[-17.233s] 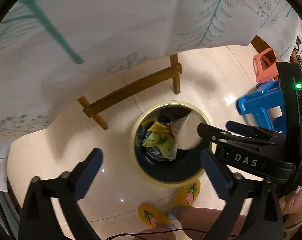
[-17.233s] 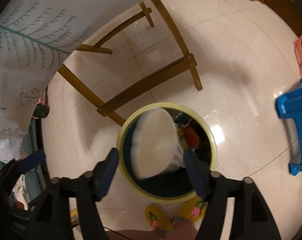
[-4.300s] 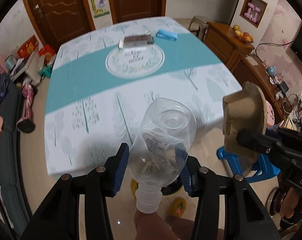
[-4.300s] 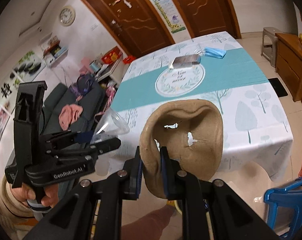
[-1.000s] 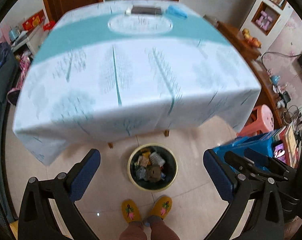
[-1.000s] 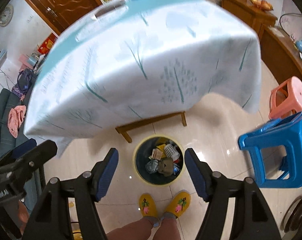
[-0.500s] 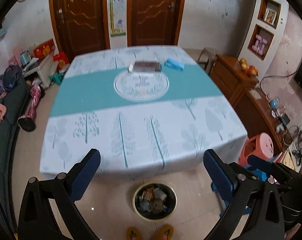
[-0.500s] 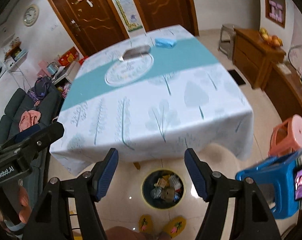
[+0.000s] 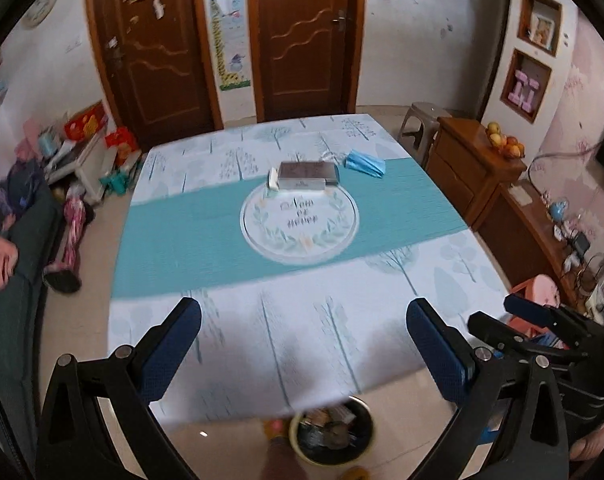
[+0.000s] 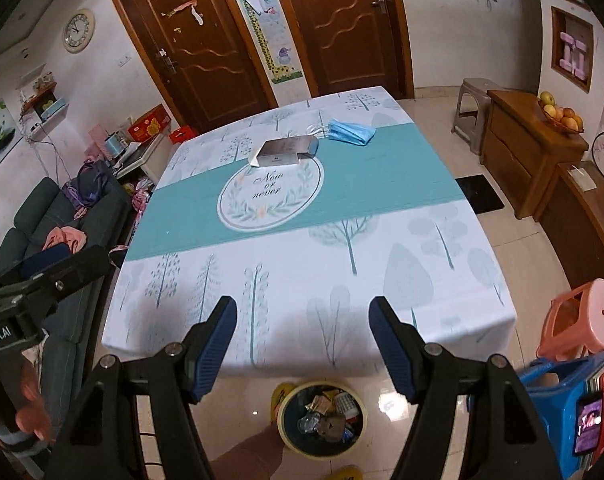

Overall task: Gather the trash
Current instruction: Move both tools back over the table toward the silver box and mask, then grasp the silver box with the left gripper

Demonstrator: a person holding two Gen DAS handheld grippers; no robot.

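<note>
1. I hold both tools above the near edge of the table, tilted down over its white and teal tree-print cloth (image 10: 381, 216). My left gripper (image 9: 302, 352) gapes wide with nothing between its blue pads; my right gripper (image 10: 303, 346) stands open and empty too.
2. The round yellow-rimmed trash bin (image 10: 321, 420), filled with wrappers and scraps, sits on the floor directly below my right gripper, just past the cloth's edge.
3. A flat silver-grey box (image 10: 288, 148) and a crumpled blue face mask (image 10: 351, 131) lie far across the table, well apart from both tools.
4. The cloth's round emblem reads "Now or never".
</note>
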